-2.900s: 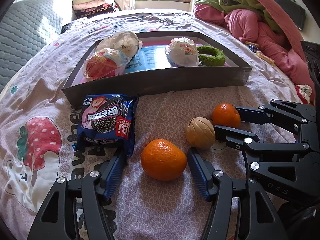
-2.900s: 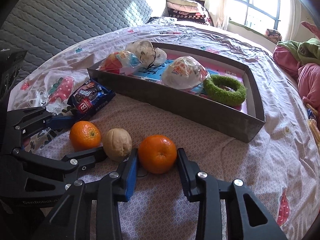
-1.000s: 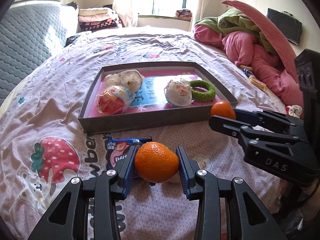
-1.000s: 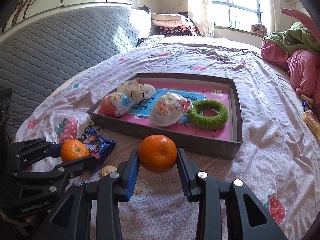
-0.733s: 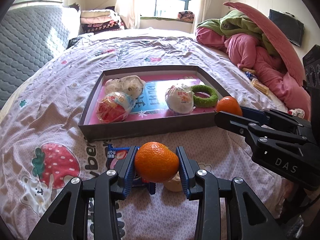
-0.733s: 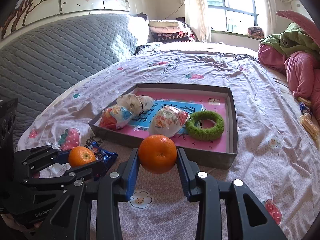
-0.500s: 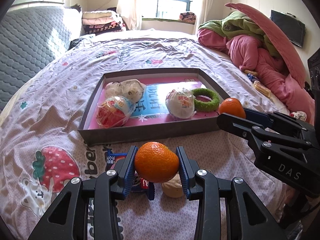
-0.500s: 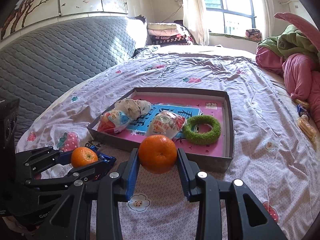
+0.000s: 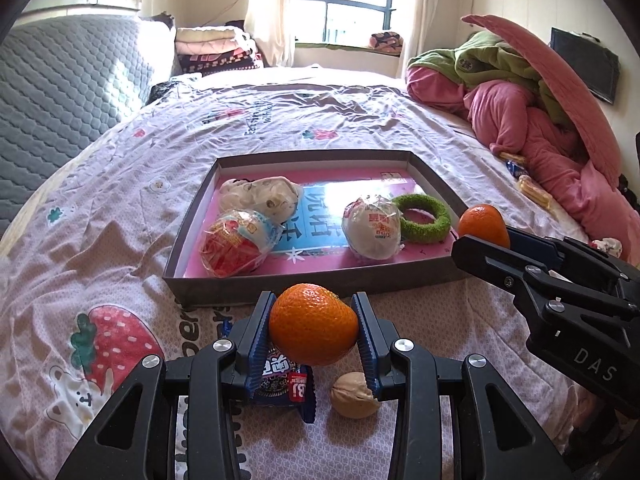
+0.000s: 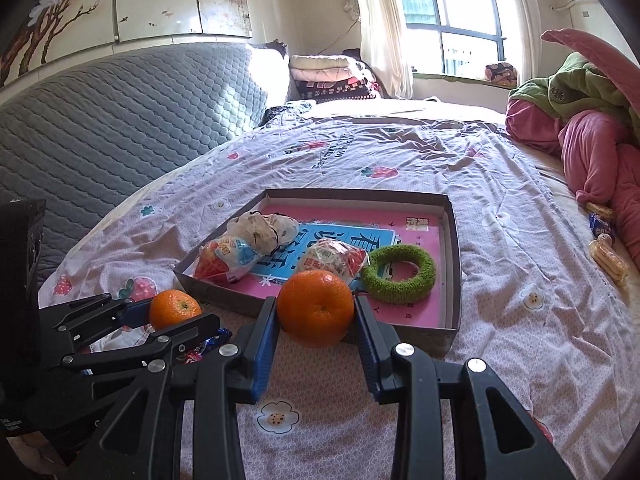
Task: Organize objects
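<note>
Above the bed (image 9: 120,208), each claw, left (image 9: 314,330) and right (image 10: 316,314), tilts downward, clamped on a round, dimpled orange.

Back half of the tray (image 10: 451,240) is wide open pink floor, easy way in. Front half's crowded: wrapped snacks (image 9: 372,227) and the green ring (image 10: 398,274) sit right behind the near wall (image 9: 320,285). Bed (image 10: 520,340) right of it is bare.

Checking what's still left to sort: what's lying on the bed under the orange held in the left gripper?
Below the orange in the left gripper lie a blue snack packet and a walnut. The packet is largely covered by the gripper's fingers and the fruit.
</note>
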